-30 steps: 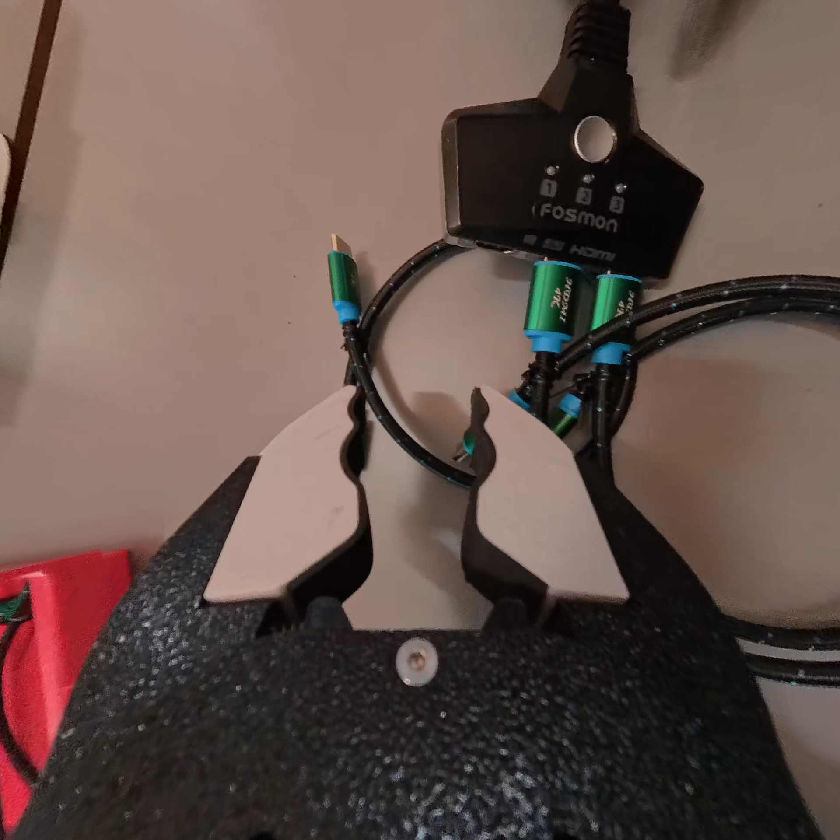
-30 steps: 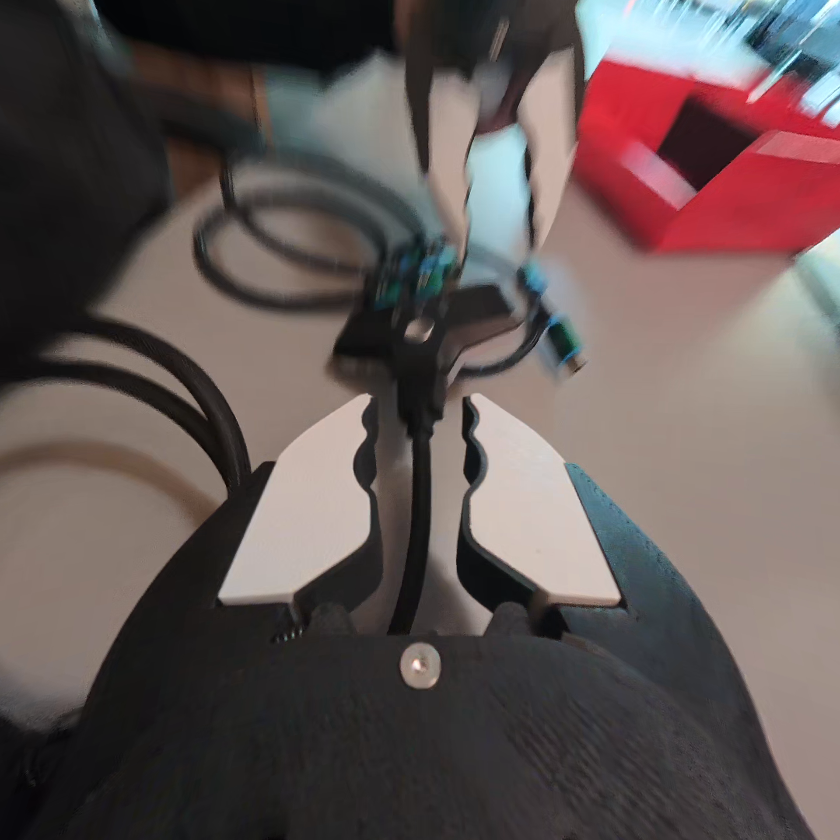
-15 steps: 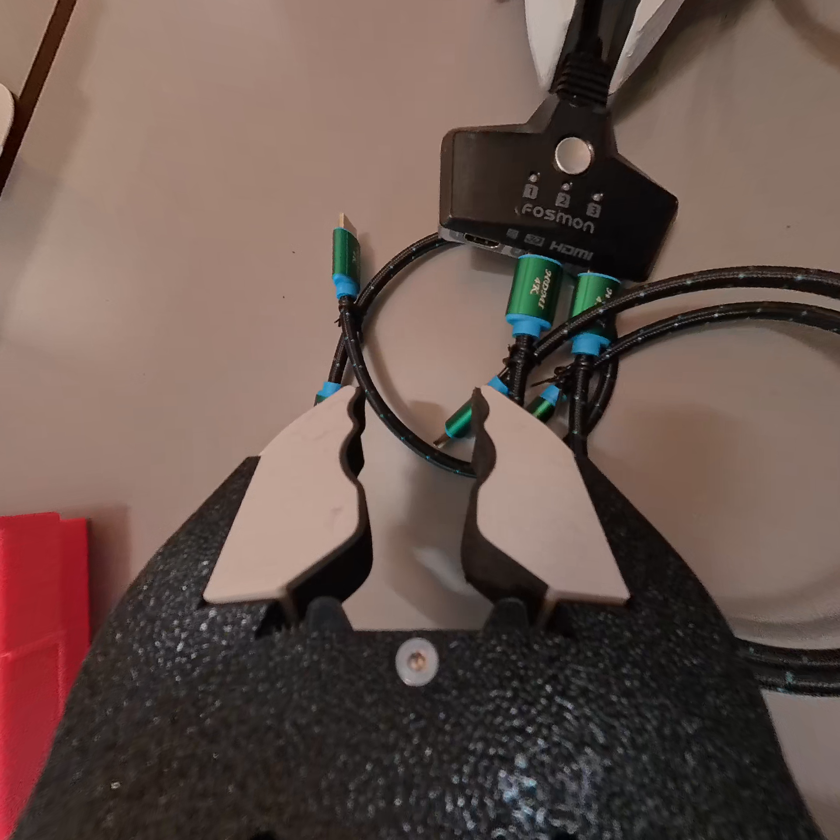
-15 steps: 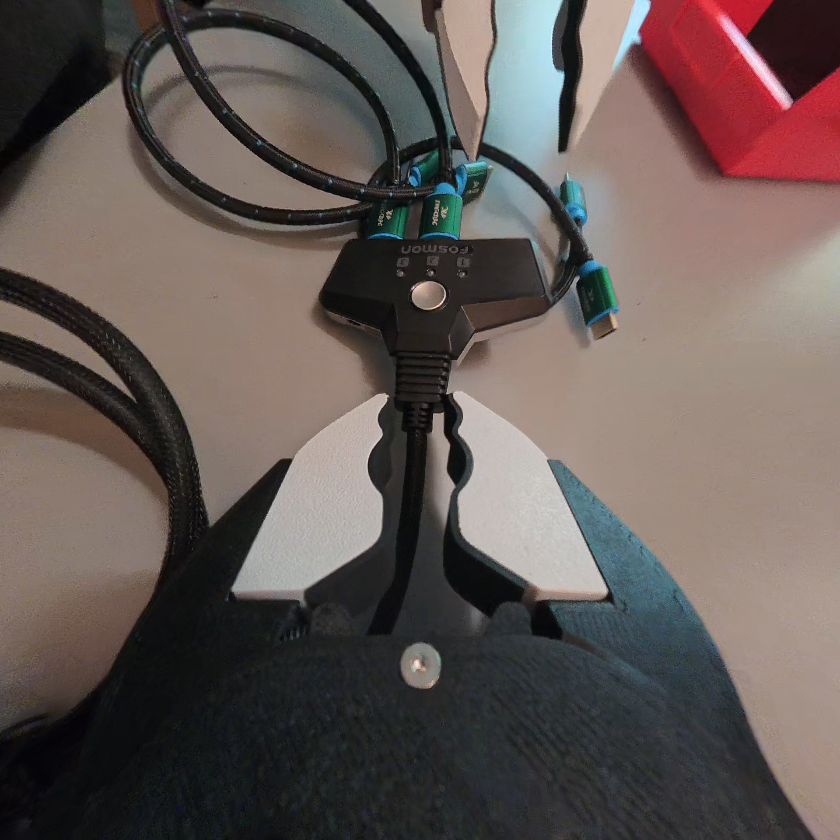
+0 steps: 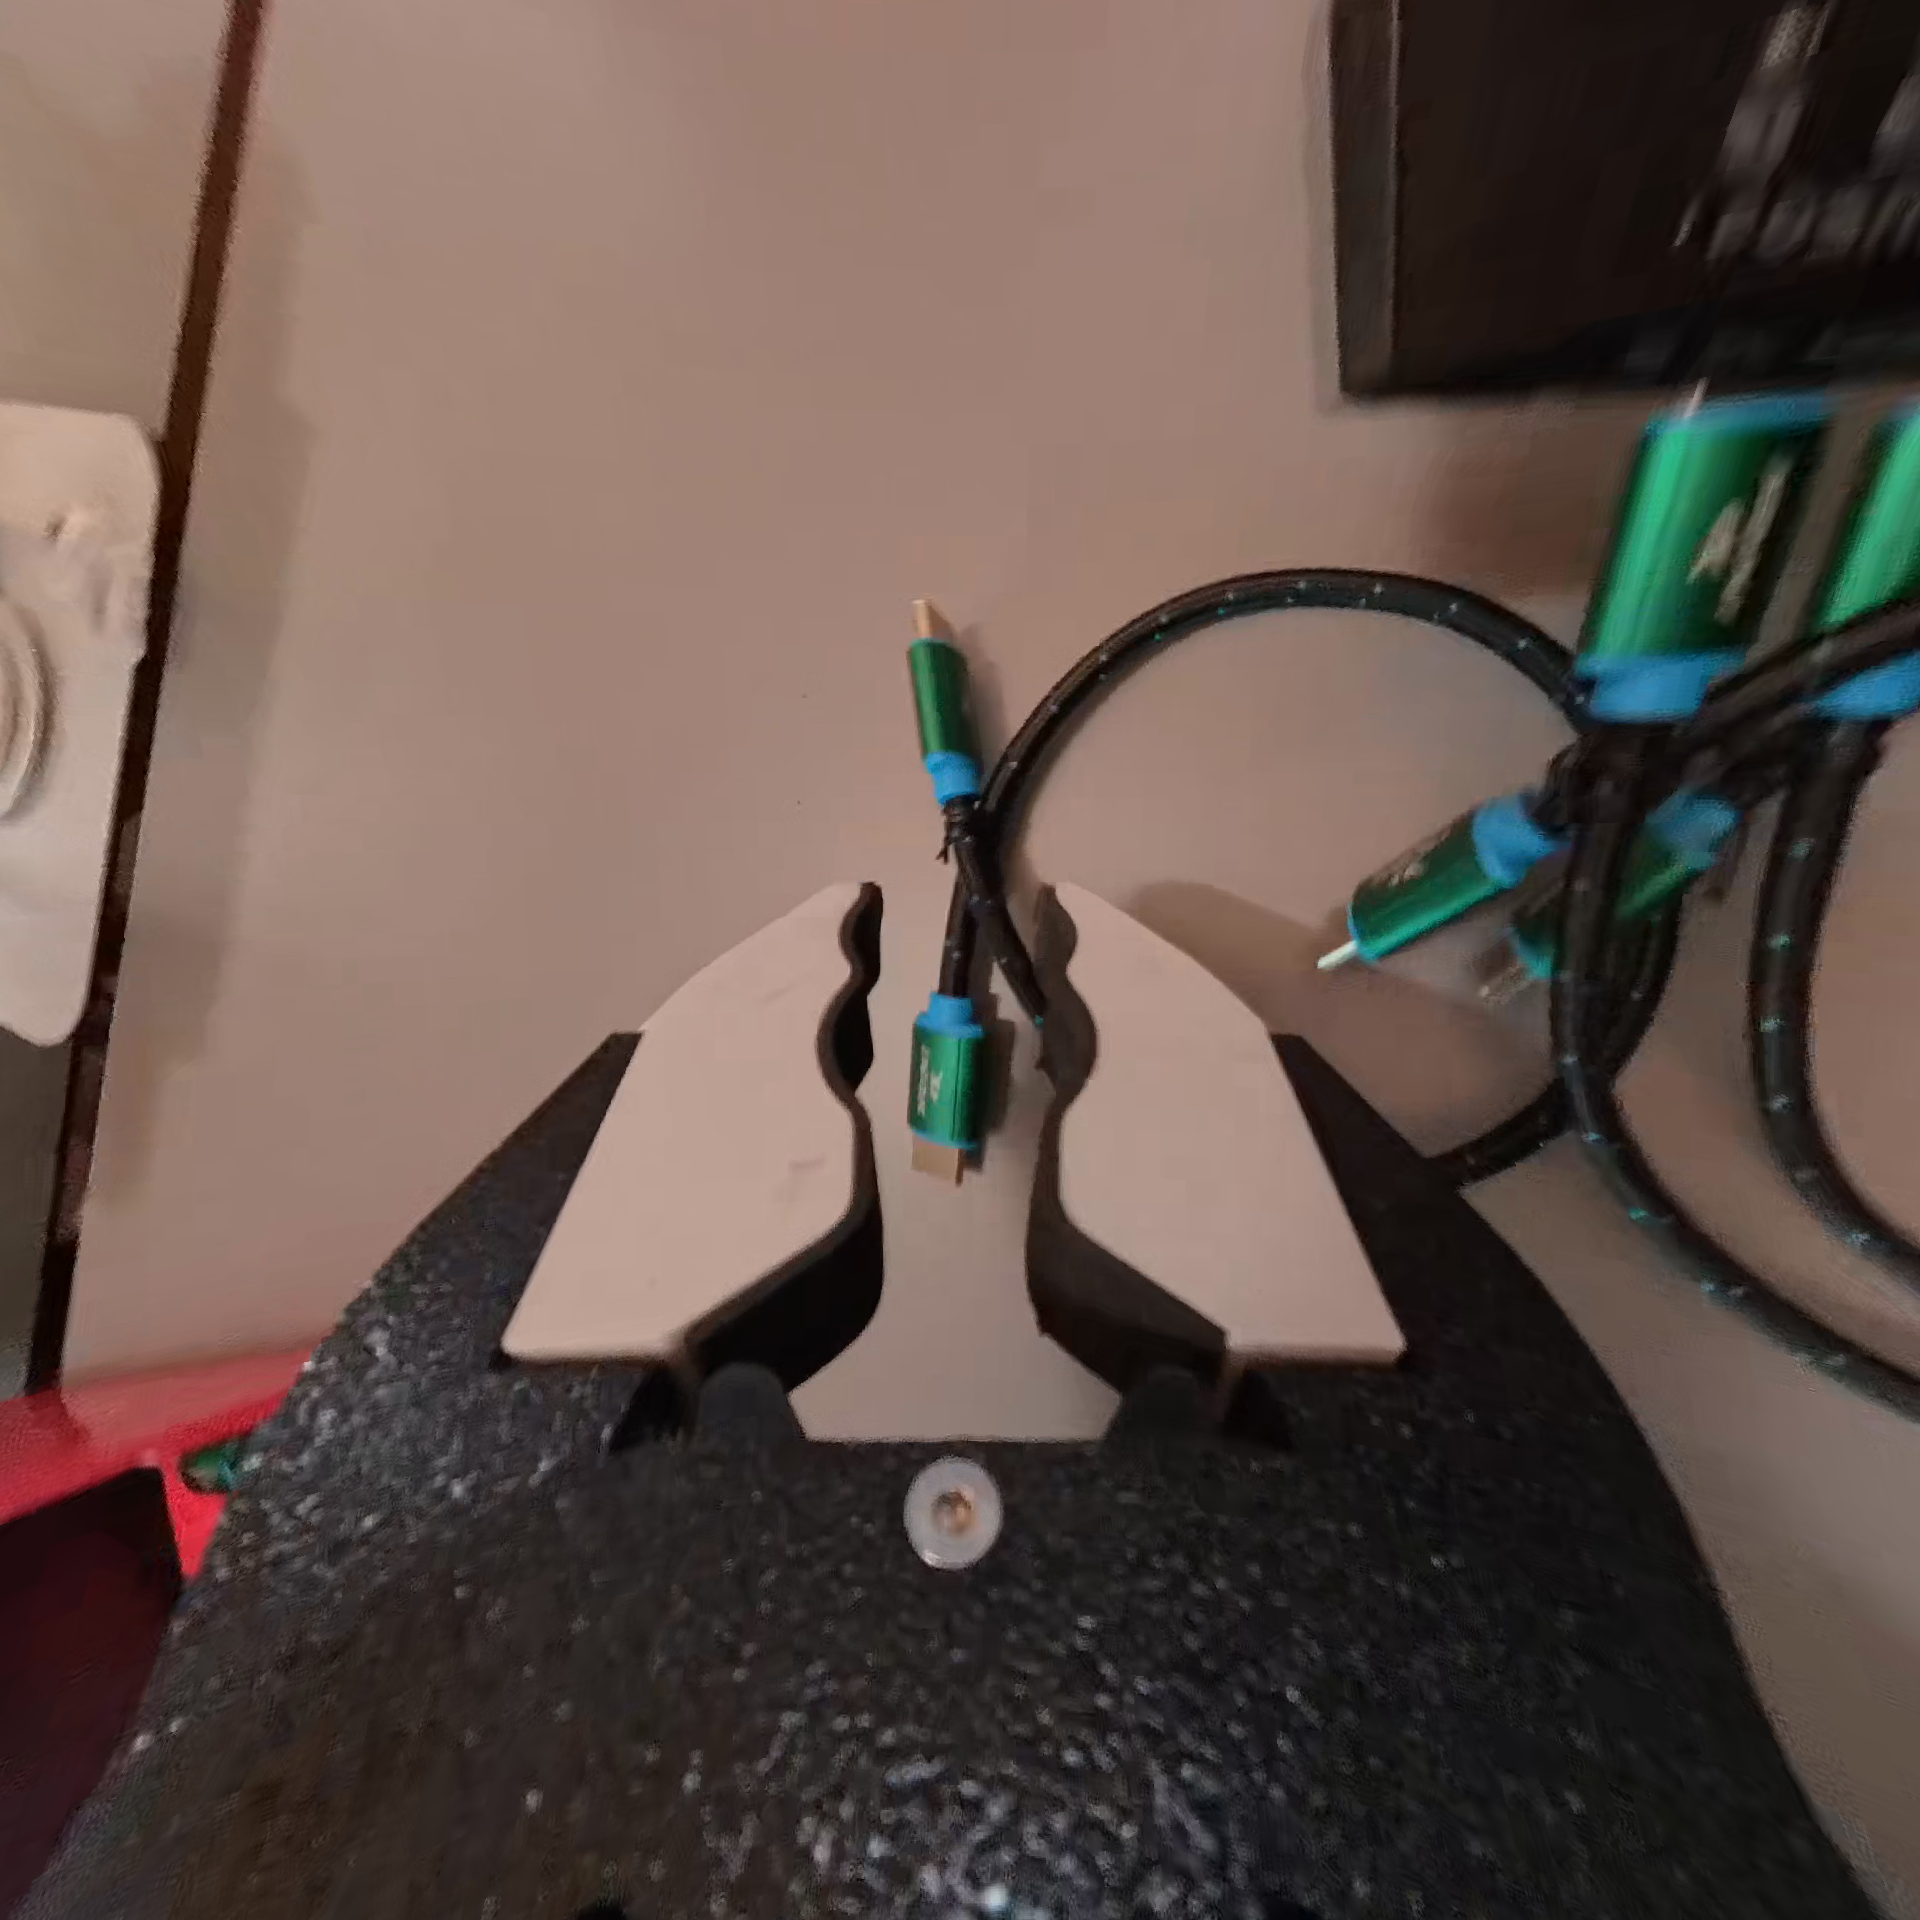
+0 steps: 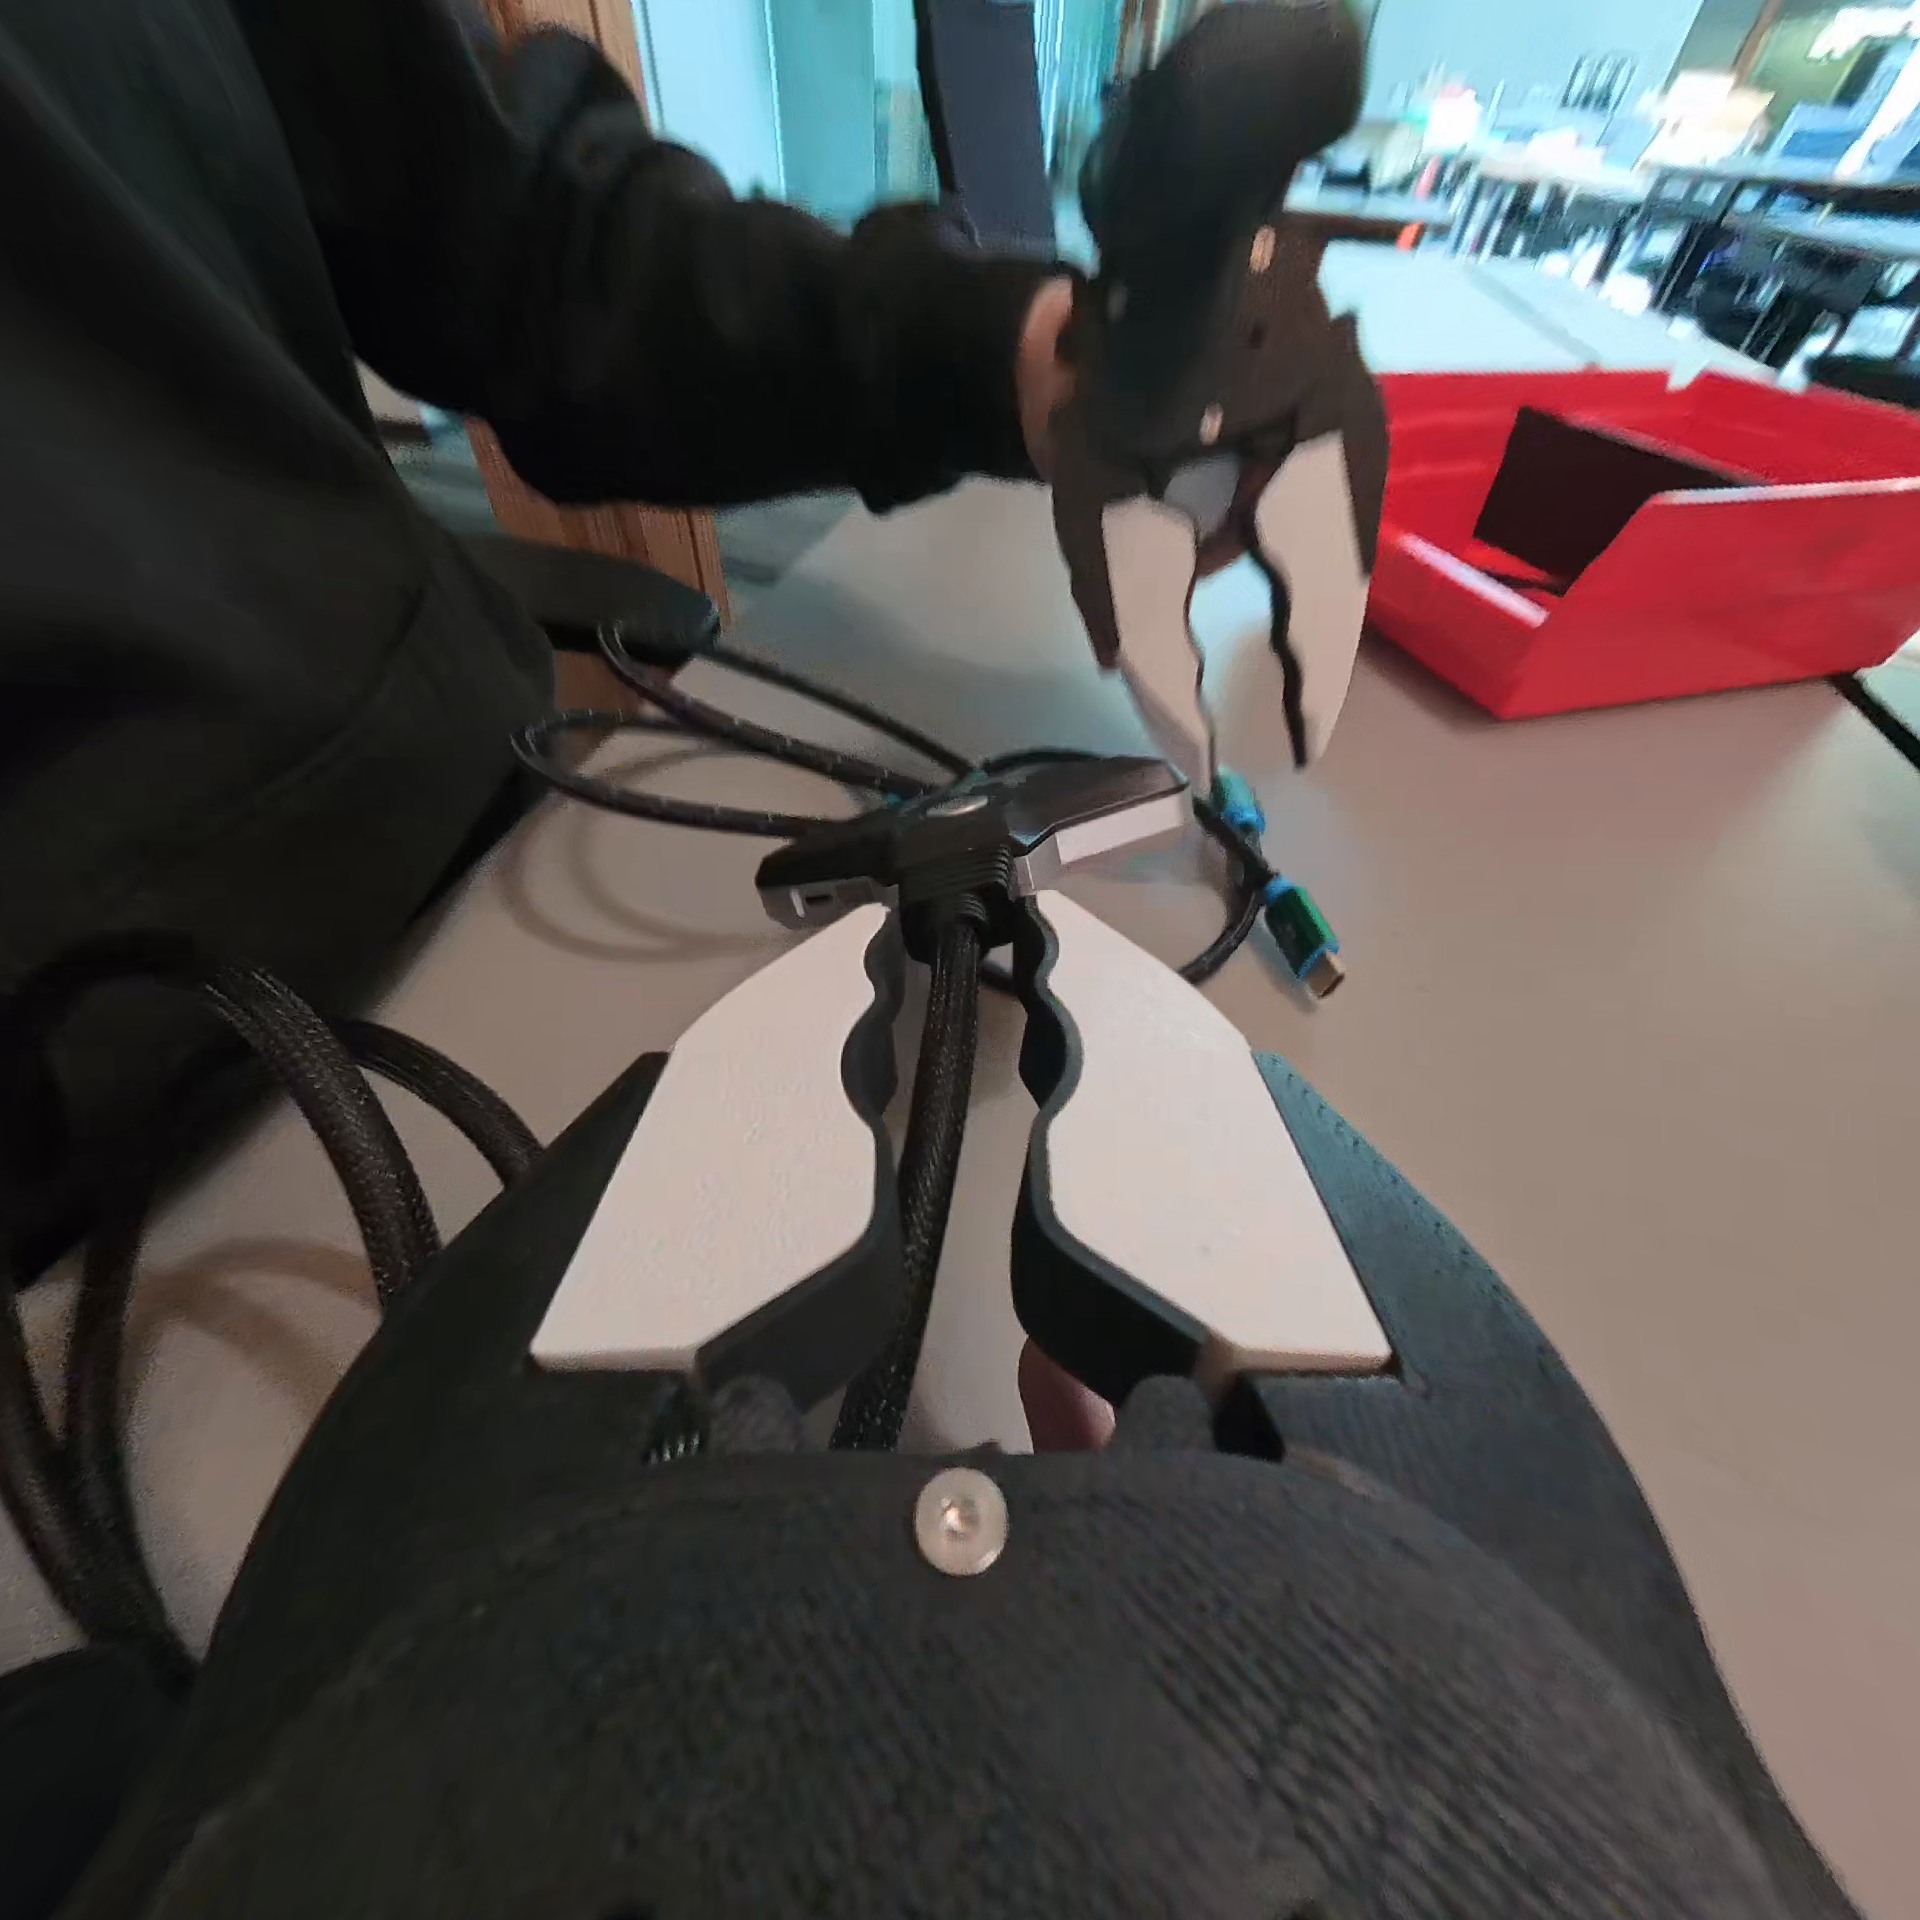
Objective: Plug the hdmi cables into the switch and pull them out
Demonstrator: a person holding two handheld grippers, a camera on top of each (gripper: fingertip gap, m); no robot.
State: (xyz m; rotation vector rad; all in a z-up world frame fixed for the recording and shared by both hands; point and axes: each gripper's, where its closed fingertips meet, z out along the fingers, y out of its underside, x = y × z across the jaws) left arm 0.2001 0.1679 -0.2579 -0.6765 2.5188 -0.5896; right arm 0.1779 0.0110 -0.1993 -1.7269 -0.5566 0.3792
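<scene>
The black HDMI switch (image 6: 1081,805) is tilted up off the grey table, and shows blurred in the left wrist view (image 5: 1621,187). My right gripper (image 6: 956,925) is shut on the switch's black cable (image 6: 940,1091) at its ribbed collar. Two green plugs (image 5: 1704,561) sit in the switch's ports. My left gripper (image 5: 956,894) is open and low over the table, with a loose green plug (image 5: 945,1086) lying between its fingers. Another loose green plug (image 5: 940,707) lies just beyond the fingertips. The left gripper also shows in the right wrist view (image 6: 1247,743), open beside the switch.
A red bin (image 6: 1662,582) stands on the table's far right. Braided HDMI cable loops (image 5: 1662,1195) and two more loose plugs (image 5: 1434,894) lie under the switch. Thick black cables (image 6: 343,1122) run at the left. A person's black sleeve (image 6: 623,312) reaches across.
My right gripper closed on the switch's cable and raised the switch. My left gripper moved left and down, so a loose green plug now lies between its open fingers.
</scene>
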